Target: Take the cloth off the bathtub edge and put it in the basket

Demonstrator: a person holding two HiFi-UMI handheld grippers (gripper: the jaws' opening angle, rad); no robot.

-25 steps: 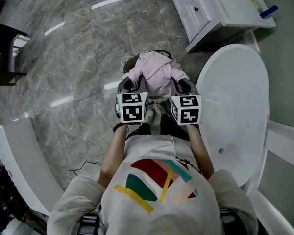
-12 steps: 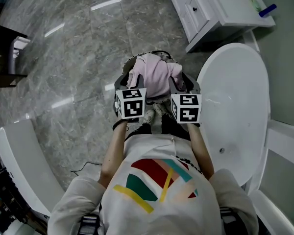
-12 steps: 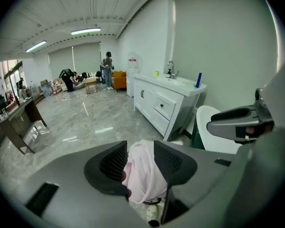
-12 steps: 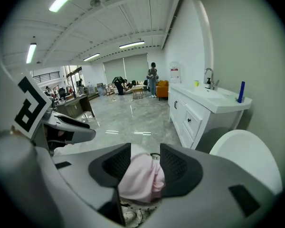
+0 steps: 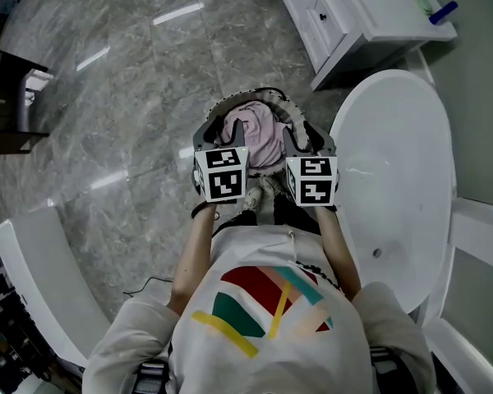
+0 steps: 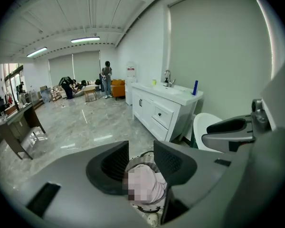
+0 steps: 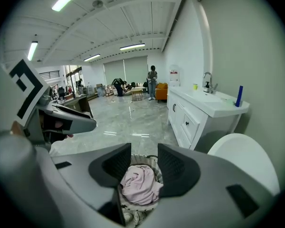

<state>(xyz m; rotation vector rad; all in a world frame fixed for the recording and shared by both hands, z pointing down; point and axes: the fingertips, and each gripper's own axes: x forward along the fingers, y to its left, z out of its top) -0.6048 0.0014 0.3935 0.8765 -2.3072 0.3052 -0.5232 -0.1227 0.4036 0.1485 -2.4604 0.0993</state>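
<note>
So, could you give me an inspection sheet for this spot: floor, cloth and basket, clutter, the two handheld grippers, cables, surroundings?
Surface: glossy grey stone floor.
Job's things: the pink cloth lies bunched inside the round basket, which stands on the floor beside the white bathtub. No cloth shows on the tub's edge.
Clutter: nothing seen.
Grippers: the left gripper and the right gripper hang above the basket. Their jaws have just opened, stand apart and grip nothing; the cloth lies below them.
Cables: one thin dark cable on the floor at the person's left.
Surroundings: white vanity cabinet with a blue item on top, a dark table, people far off.
</note>
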